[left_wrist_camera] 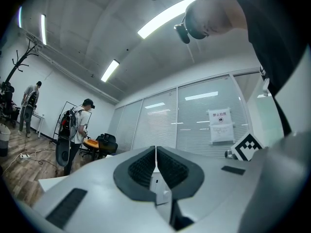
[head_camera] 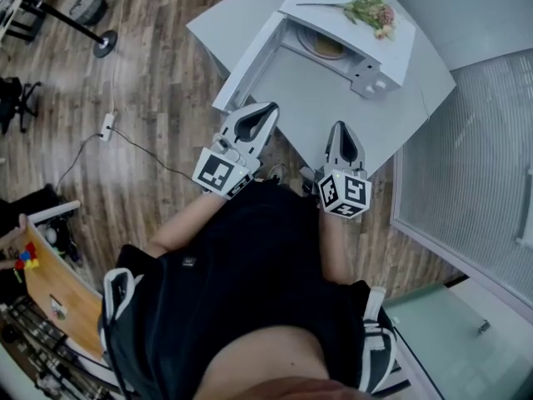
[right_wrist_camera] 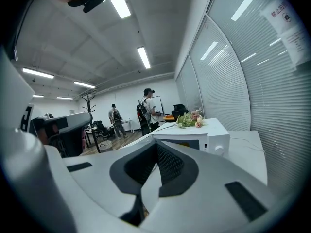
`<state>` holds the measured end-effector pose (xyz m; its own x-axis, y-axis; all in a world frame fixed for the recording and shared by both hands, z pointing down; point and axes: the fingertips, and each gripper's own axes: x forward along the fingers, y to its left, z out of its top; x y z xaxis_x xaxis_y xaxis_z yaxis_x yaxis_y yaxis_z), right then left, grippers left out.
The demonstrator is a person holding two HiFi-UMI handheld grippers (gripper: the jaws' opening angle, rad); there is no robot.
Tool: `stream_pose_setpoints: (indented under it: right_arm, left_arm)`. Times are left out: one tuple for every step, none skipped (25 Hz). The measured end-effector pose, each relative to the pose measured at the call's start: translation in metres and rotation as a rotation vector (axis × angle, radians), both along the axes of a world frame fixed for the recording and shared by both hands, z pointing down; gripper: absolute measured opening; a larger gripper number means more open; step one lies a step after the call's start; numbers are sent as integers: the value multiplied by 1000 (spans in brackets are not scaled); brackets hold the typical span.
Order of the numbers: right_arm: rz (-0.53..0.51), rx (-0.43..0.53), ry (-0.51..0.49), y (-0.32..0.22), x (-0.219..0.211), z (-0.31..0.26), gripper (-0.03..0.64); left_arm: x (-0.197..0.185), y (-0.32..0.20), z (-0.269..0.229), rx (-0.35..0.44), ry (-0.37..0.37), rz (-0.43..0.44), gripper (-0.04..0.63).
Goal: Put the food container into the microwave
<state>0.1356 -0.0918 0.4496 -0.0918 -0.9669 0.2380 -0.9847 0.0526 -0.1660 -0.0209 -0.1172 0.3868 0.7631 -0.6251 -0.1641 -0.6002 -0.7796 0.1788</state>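
Note:
The white microwave stands on a grey table with its door swung open to the left. Inside it lies a round yellowish thing, perhaps the food container; I cannot tell for sure. My left gripper hangs shut and empty near the table's front edge, just below the open door. My right gripper is shut and empty over the table's front part. In the left gripper view the left gripper points at a glass wall. The right gripper looks toward the microwave.
A bunch of flowers lies on top of the microwave. A glass wall with blinds runs along the right. A power strip with a cable lies on the wooden floor at left. People stand far across the room.

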Motion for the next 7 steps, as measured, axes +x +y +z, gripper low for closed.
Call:
stream_pose_setpoints:
  right_arm:
    - [1, -1, -1, 1, -1, 1, 23]
    - [3, -3, -2, 2, -1, 2, 23]
    - [4, -5, -2, 4, -1, 3, 23]
    - [5, -8, -1, 4, -2, 4, 23]
    - [6, -11, 0, 5, -2, 5, 23]
    - [7, -12, 1, 5, -2, 5, 23]
    - [9, -14, 2, 6, -3, 6, 23]
  left_arm:
    - [0, 1, 1, -2, 2, 1, 29]
    - [0, 2, 2, -3, 3, 2, 29]
    - [0, 3, 2, -6, 2, 3, 29]
    - [0, 4, 3, -7, 1, 6, 29]
    - [0, 4, 3, -9, 1, 8, 29]
    - [0, 5, 4, -11, 2, 10, 29]
    - [0, 5, 4, -14, 4, 11, 29]
